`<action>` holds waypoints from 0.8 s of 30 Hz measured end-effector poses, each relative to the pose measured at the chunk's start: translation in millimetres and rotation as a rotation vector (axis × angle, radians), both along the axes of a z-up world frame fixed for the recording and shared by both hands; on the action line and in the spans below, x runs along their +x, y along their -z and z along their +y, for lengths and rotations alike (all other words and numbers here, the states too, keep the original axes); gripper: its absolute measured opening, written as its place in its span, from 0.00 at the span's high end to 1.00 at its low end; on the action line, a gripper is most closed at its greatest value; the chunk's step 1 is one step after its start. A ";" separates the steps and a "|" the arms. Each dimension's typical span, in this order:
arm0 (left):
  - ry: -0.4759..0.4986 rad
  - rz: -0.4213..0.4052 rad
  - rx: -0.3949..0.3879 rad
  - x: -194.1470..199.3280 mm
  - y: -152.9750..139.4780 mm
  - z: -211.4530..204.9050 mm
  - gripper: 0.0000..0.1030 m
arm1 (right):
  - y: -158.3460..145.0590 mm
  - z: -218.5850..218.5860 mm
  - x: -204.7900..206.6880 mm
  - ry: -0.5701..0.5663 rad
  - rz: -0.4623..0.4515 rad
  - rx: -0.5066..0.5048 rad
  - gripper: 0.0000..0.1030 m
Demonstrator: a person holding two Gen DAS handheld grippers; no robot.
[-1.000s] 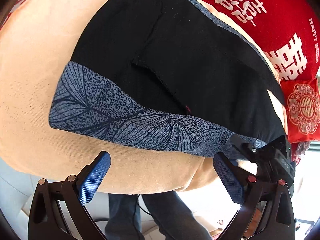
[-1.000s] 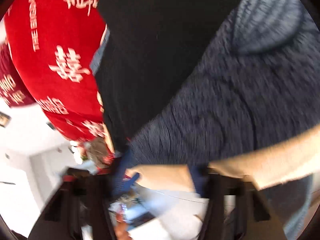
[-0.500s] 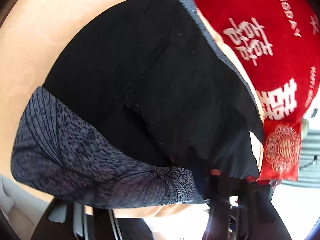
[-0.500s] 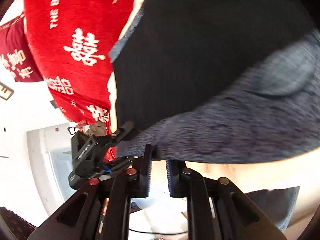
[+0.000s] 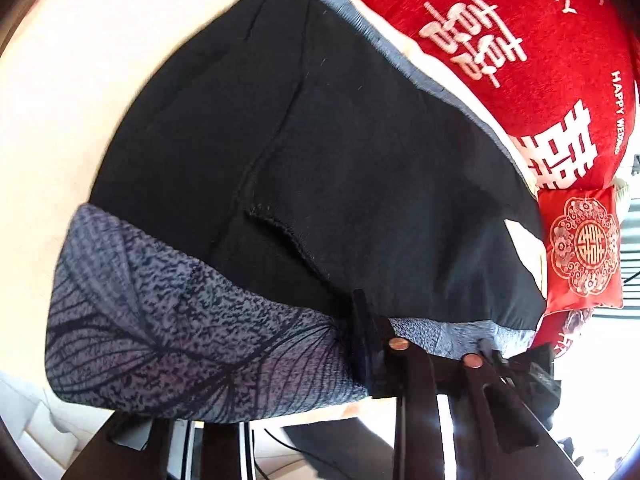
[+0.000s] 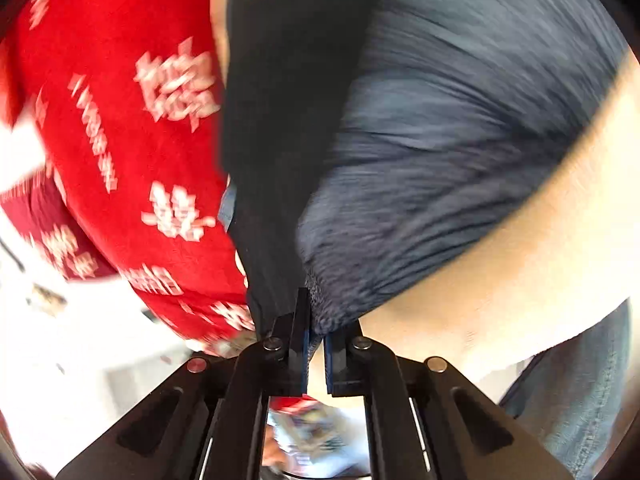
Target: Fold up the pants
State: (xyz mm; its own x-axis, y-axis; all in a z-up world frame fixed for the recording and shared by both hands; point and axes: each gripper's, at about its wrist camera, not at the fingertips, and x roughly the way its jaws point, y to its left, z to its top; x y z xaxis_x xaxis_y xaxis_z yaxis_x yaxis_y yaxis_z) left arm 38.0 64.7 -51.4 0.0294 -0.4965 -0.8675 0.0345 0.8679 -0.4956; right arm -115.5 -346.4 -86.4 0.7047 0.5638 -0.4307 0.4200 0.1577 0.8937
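Pants [image 5: 320, 168] hem pinched in both our claws, left [image 5: 432, 344] and right [image 6: 316, 332], we judge the fold needs an even lift next.

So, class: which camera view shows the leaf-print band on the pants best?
The left wrist view: the leaf-print band lies sharp, veins visible. The right wrist view shows it blurred, pattern unreadable.
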 end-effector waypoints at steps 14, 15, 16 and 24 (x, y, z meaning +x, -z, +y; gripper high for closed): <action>-0.068 -0.170 0.016 123.8 -78.2 -63.7 0.70 | -93.0 -74.3 205.4 -0.370 -0.040 -0.191 0.90; -0.074 -0.180 0.032 141.5 -75.1 -72.1 0.70 | -88.3 -82.1 226.3 -0.379 -0.029 -0.181 0.90; -0.085 -0.190 0.058 159.4 -69.3 -78.4 0.63 | -82.1 -88.8 242.5 -0.387 -0.014 -0.179 0.90; -0.142 -0.211 0.337 250.3 9.7 -107.9 0.38 | -8.7 -109.8 356.4 -0.476 0.086 -0.250 0.90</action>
State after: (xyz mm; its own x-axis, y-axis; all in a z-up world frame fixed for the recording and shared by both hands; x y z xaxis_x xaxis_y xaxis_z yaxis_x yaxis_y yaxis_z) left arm 288.3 -43.1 -61.2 0.2716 -0.1645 -0.9483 -0.0267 0.9836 -0.1783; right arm 240.8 -456.2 -77.7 0.3528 0.6852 -0.6372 0.3198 0.5516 0.7703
